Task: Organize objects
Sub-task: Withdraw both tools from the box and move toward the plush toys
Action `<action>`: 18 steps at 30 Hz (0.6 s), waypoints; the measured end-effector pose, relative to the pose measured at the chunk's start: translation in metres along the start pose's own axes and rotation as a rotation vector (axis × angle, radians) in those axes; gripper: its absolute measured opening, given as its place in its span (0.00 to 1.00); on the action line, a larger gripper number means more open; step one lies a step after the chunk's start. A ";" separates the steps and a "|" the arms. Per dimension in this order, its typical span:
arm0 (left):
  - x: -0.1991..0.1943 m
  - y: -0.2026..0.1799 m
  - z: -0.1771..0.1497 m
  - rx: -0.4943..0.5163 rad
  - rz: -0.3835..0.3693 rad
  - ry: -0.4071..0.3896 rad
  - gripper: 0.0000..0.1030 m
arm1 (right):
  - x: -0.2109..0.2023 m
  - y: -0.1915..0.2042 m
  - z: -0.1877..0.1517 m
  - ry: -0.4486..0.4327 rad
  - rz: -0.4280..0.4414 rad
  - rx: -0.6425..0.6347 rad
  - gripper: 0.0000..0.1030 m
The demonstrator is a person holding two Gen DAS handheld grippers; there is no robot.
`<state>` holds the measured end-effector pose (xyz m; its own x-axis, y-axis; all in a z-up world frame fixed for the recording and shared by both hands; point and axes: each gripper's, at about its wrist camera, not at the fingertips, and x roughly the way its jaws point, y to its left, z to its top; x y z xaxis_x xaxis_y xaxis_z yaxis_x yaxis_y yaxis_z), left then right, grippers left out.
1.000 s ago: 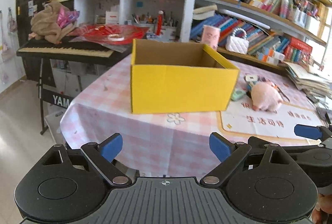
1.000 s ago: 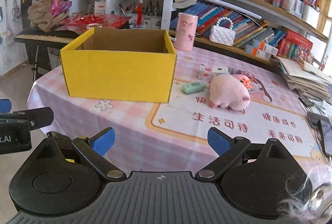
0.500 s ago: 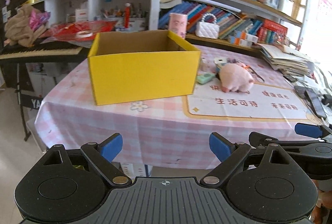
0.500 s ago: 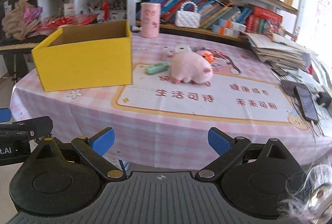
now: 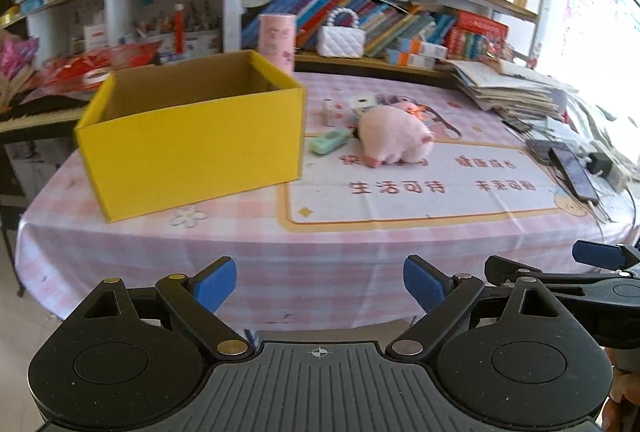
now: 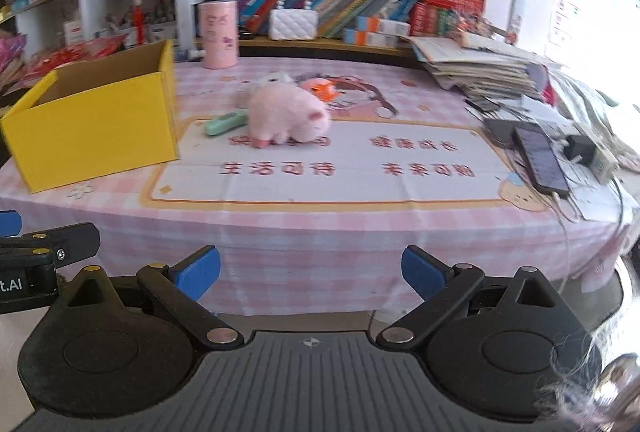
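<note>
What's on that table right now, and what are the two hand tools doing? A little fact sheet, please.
Box: yellow box, open top, no contents visible
Toy: pink plush pig, on the tablecloth right of the box
Beside toy: green case
Far edge: pink canister
Right side: phone
Left gripper: fingers open, holding nothing
Right gripper: fingers open, holding nothing

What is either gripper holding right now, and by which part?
Nothing is held. The left gripper and the right gripper are both open with nothing between the fingers, short of the table's edge; the pink plush pig lies untouched.
</note>
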<state>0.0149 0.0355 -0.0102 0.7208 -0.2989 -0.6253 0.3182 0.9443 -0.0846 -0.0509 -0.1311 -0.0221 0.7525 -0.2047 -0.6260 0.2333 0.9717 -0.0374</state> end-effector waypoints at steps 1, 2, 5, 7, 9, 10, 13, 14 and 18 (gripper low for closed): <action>0.002 -0.003 0.001 0.005 -0.004 0.002 0.90 | 0.002 -0.004 0.001 0.003 -0.006 0.009 0.95; 0.004 -0.005 0.002 0.007 -0.007 0.004 0.90 | 0.004 -0.008 0.002 0.005 -0.010 0.014 0.95; 0.012 -0.011 0.008 0.003 -0.008 0.009 0.90 | 0.009 -0.016 0.006 0.009 -0.014 0.014 0.95; 0.016 -0.014 0.010 0.002 -0.008 0.012 0.90 | 0.013 -0.019 0.009 0.012 -0.012 0.007 0.95; 0.022 -0.018 0.012 0.001 -0.009 0.018 0.90 | 0.018 -0.023 0.012 0.017 -0.010 0.002 0.95; 0.025 -0.020 0.014 0.001 -0.008 0.021 0.90 | 0.021 -0.024 0.014 0.020 -0.010 0.002 0.95; 0.032 -0.023 0.018 -0.007 -0.004 0.028 0.90 | 0.031 -0.029 0.021 0.030 -0.006 -0.002 0.95; 0.035 -0.024 0.019 -0.011 -0.002 0.030 0.91 | 0.034 -0.030 0.022 0.034 -0.003 -0.006 0.95; 0.049 -0.030 0.028 -0.028 0.010 0.040 0.91 | 0.048 -0.036 0.033 0.037 0.010 -0.018 0.95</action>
<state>0.0582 -0.0111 -0.0167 0.6986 -0.2846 -0.6564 0.2934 0.9507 -0.1000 -0.0028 -0.1803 -0.0246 0.7311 -0.1913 -0.6549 0.2149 0.9756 -0.0450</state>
